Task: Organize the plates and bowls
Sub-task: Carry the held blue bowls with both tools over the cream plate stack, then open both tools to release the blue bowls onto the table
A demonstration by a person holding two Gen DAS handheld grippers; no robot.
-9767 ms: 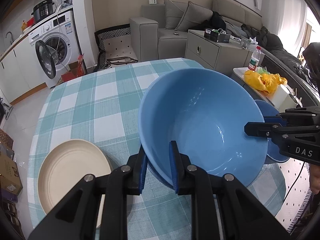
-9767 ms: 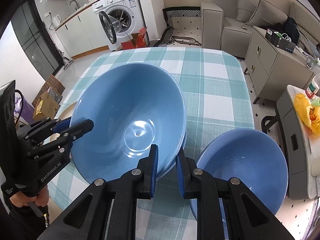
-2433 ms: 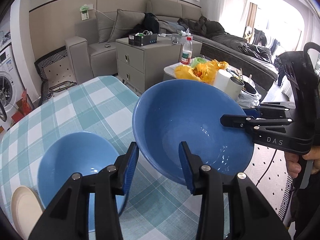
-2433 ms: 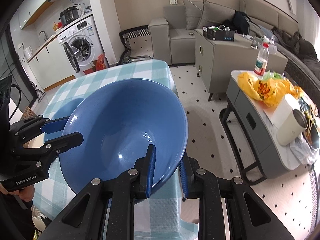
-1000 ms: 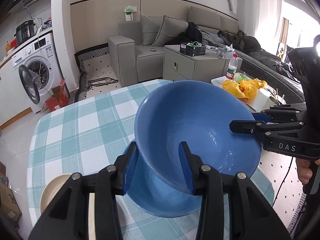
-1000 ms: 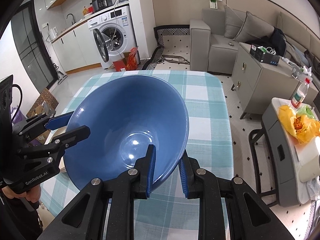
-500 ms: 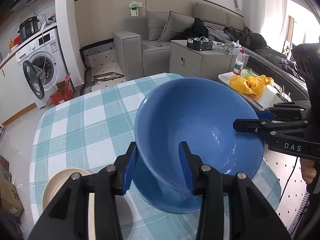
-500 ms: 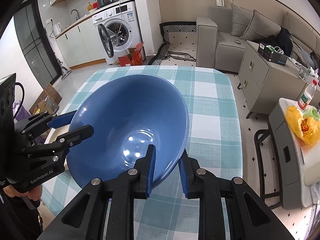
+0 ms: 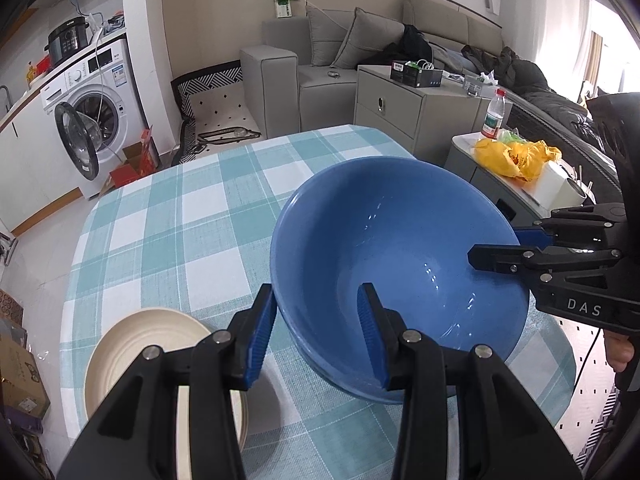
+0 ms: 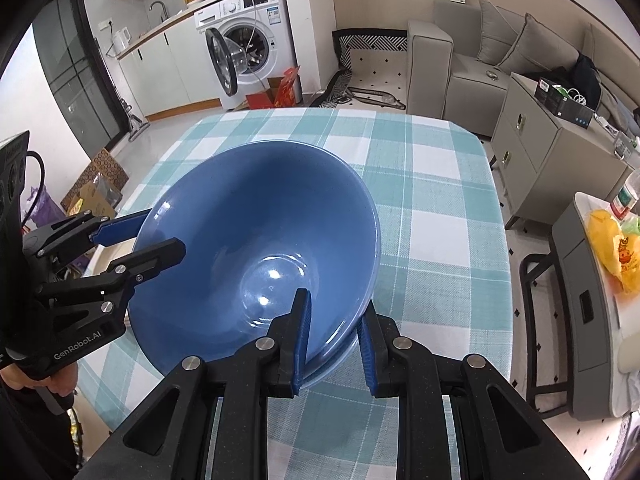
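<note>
Two-handed carry of a blue bowl [image 9: 400, 248] above a checked table [image 9: 180, 220]. Left tongs [image 9: 316, 332] pinch the near rim of the bowl, 1 pad outside the wall and 1 inside; right tongs [image 10: 332, 332] pinch the opposite rim in the same manner; neither pair is spread free of the bowl. In the left wrist view a second blue bowl [image 9: 348, 380] shows beneath the held one, its rim peeking out just below; whether the 2 already touch cannot be told. A cream plate [image 9: 156, 344] lies on the table just beside the bowls, on the side of the left tongs, partly hidden by them.

Step in hand, as judged: nesting the carried bowl into the lower bowl. The next move calls for a level, centred descent until the upper bowl seats; then both tongs must let go together and draw back along the rim line, since an uneven release could tip or slide the stack toward the table edge.
</note>
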